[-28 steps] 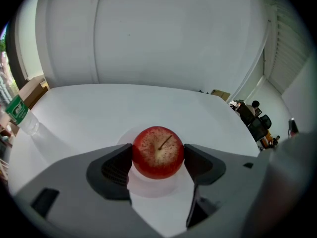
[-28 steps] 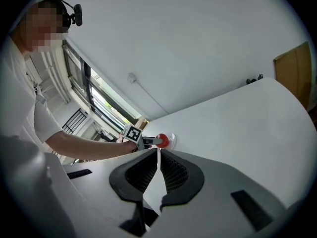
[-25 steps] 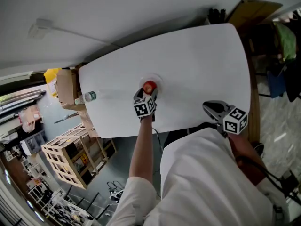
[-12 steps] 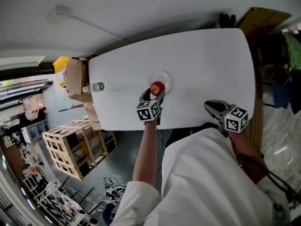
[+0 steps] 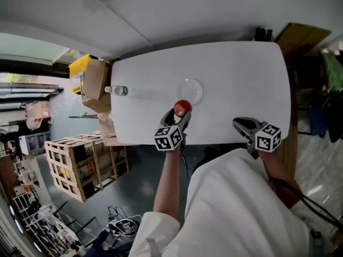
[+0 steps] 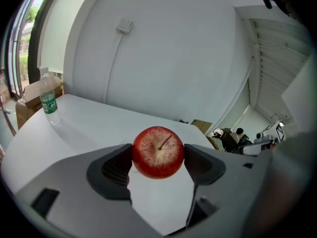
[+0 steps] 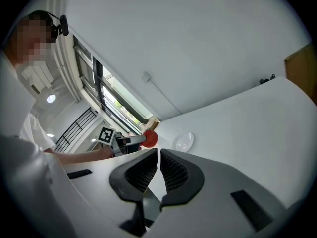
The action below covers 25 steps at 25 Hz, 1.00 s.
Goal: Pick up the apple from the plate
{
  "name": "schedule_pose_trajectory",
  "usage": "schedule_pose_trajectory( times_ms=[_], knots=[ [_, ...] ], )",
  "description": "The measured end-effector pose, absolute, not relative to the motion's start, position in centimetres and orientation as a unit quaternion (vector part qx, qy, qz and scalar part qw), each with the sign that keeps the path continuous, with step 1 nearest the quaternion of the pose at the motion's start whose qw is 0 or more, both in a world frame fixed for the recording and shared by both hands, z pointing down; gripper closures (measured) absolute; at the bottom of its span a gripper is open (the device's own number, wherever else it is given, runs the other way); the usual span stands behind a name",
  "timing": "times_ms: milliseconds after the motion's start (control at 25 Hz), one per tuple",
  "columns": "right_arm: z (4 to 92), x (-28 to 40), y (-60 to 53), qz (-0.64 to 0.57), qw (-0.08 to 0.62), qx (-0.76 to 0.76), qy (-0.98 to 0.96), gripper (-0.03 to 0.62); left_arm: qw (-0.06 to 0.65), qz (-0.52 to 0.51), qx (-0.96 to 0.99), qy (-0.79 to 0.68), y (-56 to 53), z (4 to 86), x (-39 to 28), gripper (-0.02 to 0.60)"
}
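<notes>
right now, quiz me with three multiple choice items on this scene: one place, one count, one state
1. Where is the apple?
A) between the left gripper's jaws, clear of the plate
B) resting on the plate
C) on the floor

2. How many bottles stand on the table?
A) none
B) one
C) three

3. The right gripper is:
A) wide open
B) gripping the apple
C) shut, holding nothing

Answers:
1 A, the pads press on both sides of the apple while the plate lies bare.
2 B, a single bottle stands near the table's edge.
3 C, its pads nearly meet with nothing between them.
</notes>
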State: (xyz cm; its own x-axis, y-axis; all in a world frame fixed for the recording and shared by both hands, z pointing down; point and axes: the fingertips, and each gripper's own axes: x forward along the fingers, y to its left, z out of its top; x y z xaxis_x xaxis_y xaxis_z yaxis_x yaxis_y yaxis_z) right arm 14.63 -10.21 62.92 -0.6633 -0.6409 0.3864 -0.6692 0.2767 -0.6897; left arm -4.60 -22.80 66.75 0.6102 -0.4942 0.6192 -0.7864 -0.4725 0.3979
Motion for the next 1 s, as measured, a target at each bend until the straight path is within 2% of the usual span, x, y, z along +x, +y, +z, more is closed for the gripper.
schedule_pose_trajectory(
  times_ms=[440, 1000],
  knots=[
    [60.7, 10.2, -5.5, 0.410, 0.026, 0.421, -0.809, 0.549, 0.342, 0.134, 0.844, -0.390, -16.7, 61.6, -10.3, 0.252],
    [59.5, 6.4, 2.3, 0.392, 0.016, 0.438, -0.809, 0.549, 0.330, 0.081, 0.860, -0.380, -8.4, 56.8, -15.3, 0.252]
  ],
)
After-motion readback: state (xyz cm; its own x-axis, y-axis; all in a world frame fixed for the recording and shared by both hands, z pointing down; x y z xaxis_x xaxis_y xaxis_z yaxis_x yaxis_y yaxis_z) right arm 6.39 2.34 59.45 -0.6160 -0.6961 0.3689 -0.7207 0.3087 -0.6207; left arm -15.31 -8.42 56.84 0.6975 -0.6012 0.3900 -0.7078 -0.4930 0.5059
